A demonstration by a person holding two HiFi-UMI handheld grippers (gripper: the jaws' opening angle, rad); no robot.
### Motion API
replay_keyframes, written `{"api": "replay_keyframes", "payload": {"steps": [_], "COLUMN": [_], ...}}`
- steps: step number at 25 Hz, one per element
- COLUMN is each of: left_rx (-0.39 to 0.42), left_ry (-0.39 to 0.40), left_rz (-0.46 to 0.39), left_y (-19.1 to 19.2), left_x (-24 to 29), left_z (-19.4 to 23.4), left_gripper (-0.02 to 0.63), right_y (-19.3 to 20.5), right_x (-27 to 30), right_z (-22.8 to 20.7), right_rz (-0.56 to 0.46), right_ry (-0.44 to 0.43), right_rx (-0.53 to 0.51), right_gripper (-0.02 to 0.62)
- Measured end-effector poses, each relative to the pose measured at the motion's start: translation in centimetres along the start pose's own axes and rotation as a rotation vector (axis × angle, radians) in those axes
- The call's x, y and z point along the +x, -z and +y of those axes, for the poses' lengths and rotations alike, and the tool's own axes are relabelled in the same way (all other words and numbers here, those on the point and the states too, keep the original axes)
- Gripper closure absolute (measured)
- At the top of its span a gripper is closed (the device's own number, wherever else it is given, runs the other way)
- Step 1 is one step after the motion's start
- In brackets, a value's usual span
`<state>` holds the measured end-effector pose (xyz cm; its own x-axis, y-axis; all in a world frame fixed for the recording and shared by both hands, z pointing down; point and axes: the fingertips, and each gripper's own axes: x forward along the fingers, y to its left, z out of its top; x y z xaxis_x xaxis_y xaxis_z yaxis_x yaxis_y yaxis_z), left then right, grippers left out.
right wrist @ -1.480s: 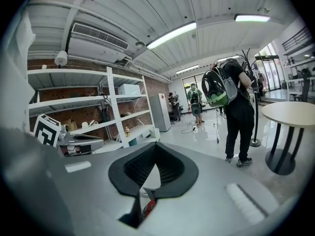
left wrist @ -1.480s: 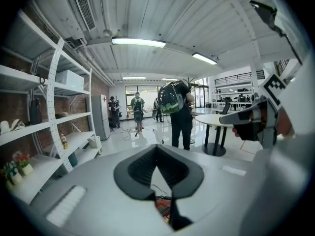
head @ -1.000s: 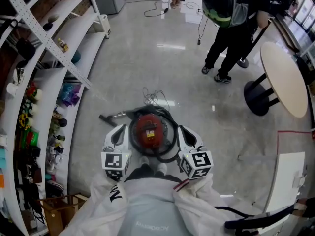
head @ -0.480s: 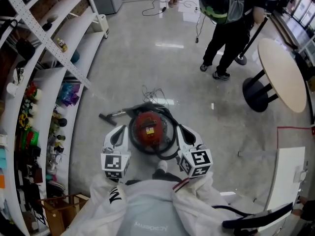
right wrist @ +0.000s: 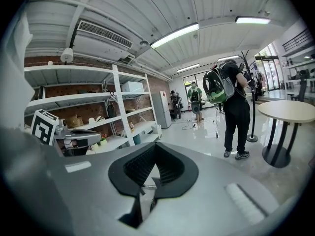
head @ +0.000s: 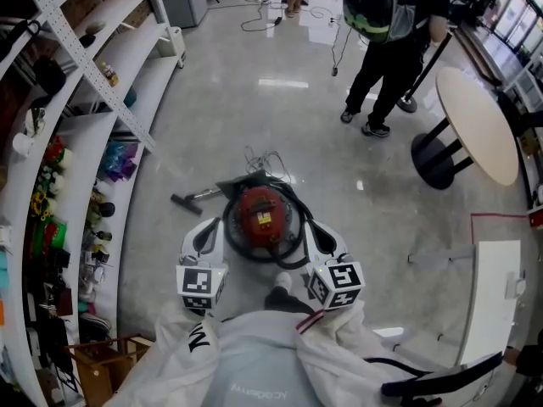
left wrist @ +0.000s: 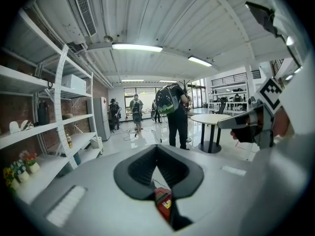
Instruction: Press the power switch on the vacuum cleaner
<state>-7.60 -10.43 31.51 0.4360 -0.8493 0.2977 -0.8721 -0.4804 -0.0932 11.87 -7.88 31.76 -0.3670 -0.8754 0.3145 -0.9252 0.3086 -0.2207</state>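
Note:
A round red vacuum cleaner (head: pixel 260 214) sits on the shiny floor straight ahead of me, ringed by its black hose (head: pixel 293 246). Its wand and floor nozzle (head: pixel 186 202) lie to its left. My left gripper (head: pixel 206 222) hangs at the vacuum's left side and my right gripper (head: pixel 314 224) at its right side, both above it and apart from it. Each has its jaws together and holds nothing. In the left gripper view a strip of the red vacuum (left wrist: pixel 163 203) shows through the slit below the left gripper (left wrist: pixel 156 148). The right gripper (right wrist: pixel 154 146) shows only floor and a bit of cable.
White curved shelving (head: pixel 93 134) with small items runs along the left. A person with a backpack (head: pixel 386 32) stands farther on, beside a round table (head: pixel 477 124). Loose cables (head: pixel 267 163) lie beyond the vacuum. A white cabinet (head: pixel 496 303) stands at the right.
The vacuum has drifted slightly up in the head view and one of my shoes now shows below it. The standing person has stepped a little farther away. Both grippers keep their places.

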Motion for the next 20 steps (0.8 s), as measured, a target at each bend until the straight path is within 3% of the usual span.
{"api": "replay_keyframes", "payload": {"steps": [20], "left_rx": [-0.024], "left_ry": [0.085], "left_rz": [-0.050], "left_y": [2.3], "left_x": [-6.7], "left_z": [0.8], "left_gripper": [0.606], "right_y": [3.0], "right_x": [-4.6], "right_z": [7.5], "right_rz": [-0.019], "right_ry": [0.078], "right_rx": [-0.029], "right_gripper": [0.595]}}
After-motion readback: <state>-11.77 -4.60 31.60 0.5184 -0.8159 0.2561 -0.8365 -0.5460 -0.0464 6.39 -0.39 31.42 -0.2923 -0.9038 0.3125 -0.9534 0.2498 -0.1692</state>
